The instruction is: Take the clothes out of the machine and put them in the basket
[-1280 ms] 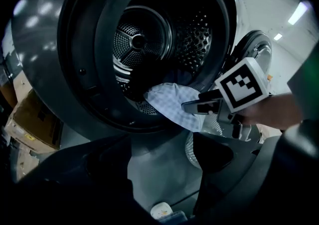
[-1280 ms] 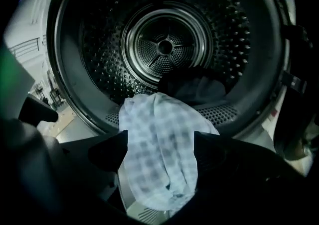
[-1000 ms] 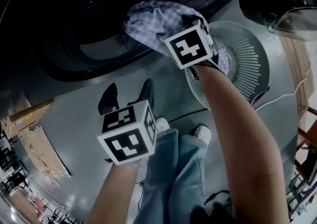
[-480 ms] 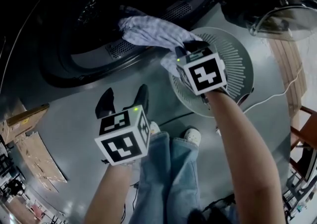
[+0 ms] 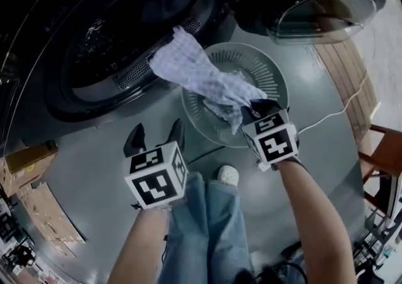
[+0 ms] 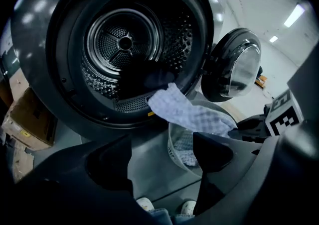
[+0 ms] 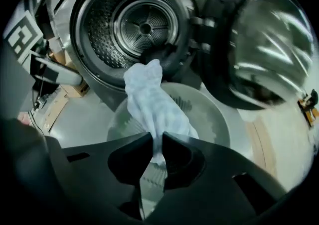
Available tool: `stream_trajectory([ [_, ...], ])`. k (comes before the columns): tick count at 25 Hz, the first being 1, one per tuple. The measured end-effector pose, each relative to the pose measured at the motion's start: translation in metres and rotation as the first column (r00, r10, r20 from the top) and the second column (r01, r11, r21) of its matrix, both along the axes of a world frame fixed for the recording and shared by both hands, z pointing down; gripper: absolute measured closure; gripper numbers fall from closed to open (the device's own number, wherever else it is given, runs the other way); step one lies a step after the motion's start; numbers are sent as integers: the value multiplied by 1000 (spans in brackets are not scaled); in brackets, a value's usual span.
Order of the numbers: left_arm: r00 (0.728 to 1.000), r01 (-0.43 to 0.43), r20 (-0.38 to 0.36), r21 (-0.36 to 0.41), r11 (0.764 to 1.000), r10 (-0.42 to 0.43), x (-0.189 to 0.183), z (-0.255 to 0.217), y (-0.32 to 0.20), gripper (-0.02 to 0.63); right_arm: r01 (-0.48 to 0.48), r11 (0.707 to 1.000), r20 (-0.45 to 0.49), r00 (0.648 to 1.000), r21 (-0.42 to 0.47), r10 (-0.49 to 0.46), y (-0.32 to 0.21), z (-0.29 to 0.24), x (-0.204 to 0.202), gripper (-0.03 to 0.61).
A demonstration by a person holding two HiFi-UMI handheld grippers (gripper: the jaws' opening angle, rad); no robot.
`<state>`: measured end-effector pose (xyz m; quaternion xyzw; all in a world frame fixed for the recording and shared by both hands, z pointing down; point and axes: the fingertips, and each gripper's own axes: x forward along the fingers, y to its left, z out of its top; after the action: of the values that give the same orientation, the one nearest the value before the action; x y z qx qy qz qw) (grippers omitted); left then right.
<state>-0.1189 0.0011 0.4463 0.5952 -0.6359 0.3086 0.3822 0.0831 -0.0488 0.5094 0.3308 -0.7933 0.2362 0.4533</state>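
My left tool (image 5: 157, 137) hangs with its jaws wide and nothing between them, facing the machine's open drum (image 5: 119, 44). A checked cloth (image 5: 201, 75) stretches from the drum's lip across the round basket (image 5: 276, 78). My right tool (image 5: 254, 110), its jaws just closed narrow, pinches the cloth's near end above the basket.

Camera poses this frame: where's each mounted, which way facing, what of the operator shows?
Head view: on the person's head, steeply down at machine, basket; shows forearms, left tongs, right tongs, jeans, shoes.
Left gripper view: on left tongs, facing the drum; own jaws apart, empty.
Right gripper view: on right tongs, facing drum and door; jaws, just closed, pinch the checked cloth.
Shared: all three see that cloth trailing from drum toward basket.
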Motion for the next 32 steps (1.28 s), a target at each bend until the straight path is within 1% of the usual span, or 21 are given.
stream_trajectory([
  [2, 1000, -9, -6, 6, 1000, 9, 15, -4, -3, 236, -50, 998, -26, 998, -38, 49, 11, 5, 34, 532],
  [4, 1000, -22, -9, 12, 1000, 22, 28, -7, -4, 236, -89, 994, -35, 996, -58, 87, 19, 7, 58, 532],
  [6, 999, -39, -6, 17, 999, 39, 38, -11, -2, 236, -100, 993, -46, 994, -61, 97, 24, 5, 68, 532],
  [9, 998, -58, 5, 20, 998, 58, 47, -15, 1, 236, -133, 988, -106, 986, -72, 125, 30, 6, 76, 532],
  [11, 998, -63, 12, 20, 998, 63, 48, -17, 3, 236, -191, 977, -172, 970, -97, 173, 36, 12, 85, 532],
  [12, 998, -61, 15, 21, 998, 61, 48, -17, 5, 236, -216, 972, -214, 958, -95, 192, 38, 14, 91, 532],
  [14, 999, -52, 18, 23, 998, 52, 46, -19, 7, 236, -254, 965, -300, 927, -61, 225, 37, 12, 106, 534],
  [15, 999, -48, 18, 23, 999, 47, 45, -20, 8, 236, -272, 961, -323, 915, -43, 244, 36, 11, 114, 534],
  [16, 999, -45, 19, 23, 999, 45, 44, -21, 10, 236, -287, 957, -311, 913, -34, 263, 34, 10, 117, 534],
  [17, 999, -44, 19, 23, 999, 43, 42, -21, 12, 236, -297, 955, -261, 924, -28, 279, 31, 9, 114, 530],
  [18, 999, -42, 20, 22, 999, 42, 41, -21, 13, 236, -302, 953, -184, 938, -21, 293, 24, 7, 106, 516],
  [19, 999, -39, 20, 21, 999, 38, 39, -20, 14, 236, -311, 950, -99, 946, -13, 308, 17, 4, 97, 469],
  [21, 999, -29, 19, 22, 999, 29, 36, -20, 16, 236, -339, 941, 42, 940, -12, 339, 5, -3, 81, 287],
  [22, 999, -27, 18, 22, 999, 27, 34, -19, 16, 236, -350, 937, 86, 933, -19, 350, 1, -6, 74, 226],
  [24, 999, -31, 17, 18, 999, 31, 31, -17, 17, 236, -352, 936, 120, 928, -33, 353, -3, -11, 61, 222],
  [27, 999, -50, 13, 15, 999, 50, 25, -17, 18, 236, -322, 946, 119, 938, -43, 325, -3, -17, 42, 222],
  [30, 996, -93, 16, 24, 995, 92, 19, -21, 13, 236, -307, 950, 120, 943, -48, 311, -4, -23, 23, 223],
  [32, 991, -131, 23, 30, 991, 131, 12, -24, 9, 236, -321, 946, 125, 937, -53, 325, -3, -28, 11, 224],
])
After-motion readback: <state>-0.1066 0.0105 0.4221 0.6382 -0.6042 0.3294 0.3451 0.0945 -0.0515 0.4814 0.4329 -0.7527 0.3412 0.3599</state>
